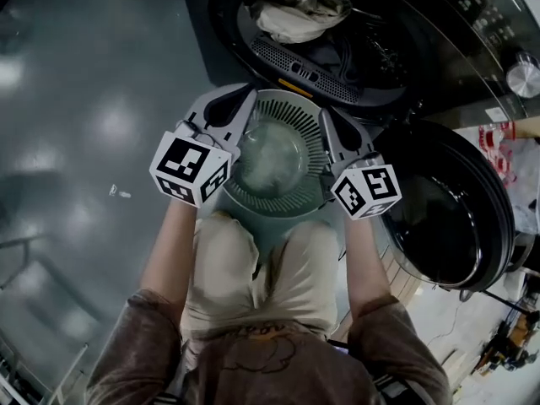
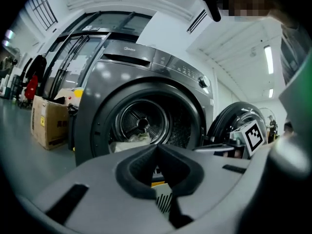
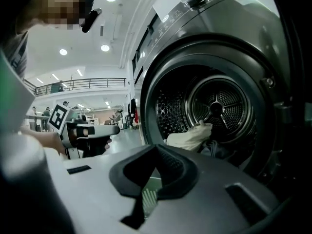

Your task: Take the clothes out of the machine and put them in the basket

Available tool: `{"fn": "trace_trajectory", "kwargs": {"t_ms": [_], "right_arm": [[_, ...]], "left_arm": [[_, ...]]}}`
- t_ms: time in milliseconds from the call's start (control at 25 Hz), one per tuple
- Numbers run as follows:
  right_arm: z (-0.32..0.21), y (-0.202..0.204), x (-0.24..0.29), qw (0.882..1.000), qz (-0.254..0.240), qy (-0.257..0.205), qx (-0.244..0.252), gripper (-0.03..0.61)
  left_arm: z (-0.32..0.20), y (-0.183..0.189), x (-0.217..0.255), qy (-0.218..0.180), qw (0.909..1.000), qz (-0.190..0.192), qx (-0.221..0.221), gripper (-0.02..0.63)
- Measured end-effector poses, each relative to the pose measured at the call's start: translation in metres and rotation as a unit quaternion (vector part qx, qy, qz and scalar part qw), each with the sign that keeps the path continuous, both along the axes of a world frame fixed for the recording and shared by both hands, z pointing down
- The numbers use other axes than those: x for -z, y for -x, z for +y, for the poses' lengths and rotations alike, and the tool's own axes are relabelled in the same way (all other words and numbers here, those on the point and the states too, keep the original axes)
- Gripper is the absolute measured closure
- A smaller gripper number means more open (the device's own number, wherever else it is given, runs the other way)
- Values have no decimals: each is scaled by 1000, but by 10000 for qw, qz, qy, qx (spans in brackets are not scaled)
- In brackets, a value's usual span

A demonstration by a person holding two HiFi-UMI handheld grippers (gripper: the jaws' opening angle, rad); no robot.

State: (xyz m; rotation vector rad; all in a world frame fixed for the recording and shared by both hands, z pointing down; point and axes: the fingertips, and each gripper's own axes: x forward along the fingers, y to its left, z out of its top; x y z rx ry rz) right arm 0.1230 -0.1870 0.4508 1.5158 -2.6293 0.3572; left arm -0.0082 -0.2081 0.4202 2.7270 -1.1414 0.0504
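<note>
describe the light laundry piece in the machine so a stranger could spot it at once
Find the big dark grey front-loading machine with its round door swung open. Inside the drum, near the front lip, lies a crumpled cream cloth. It is the only pale item there; the garment beside it is dark.

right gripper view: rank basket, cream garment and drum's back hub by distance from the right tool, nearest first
1. basket: directly under the right tool; its slats show through the gap.
2. cream garment: ahead and to the right, lying low inside the drum.
3. drum's back hub: deepest, behind the garment.
</note>
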Motion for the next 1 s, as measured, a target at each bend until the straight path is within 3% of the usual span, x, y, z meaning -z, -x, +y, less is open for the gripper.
{"fn": "trace_trajectory", "kwargs": {"t_ms": [360, 1000], "right_arm": [[7, -12, 1, 9994, -49, -306, 120, 581], [27, -20, 10, 9992, -102, -373, 88, 581]], "left_arm": [[19, -8, 6, -218, 9997, 54, 139, 611], [42, -12, 13, -272, 9989, 156, 358, 611]]}}
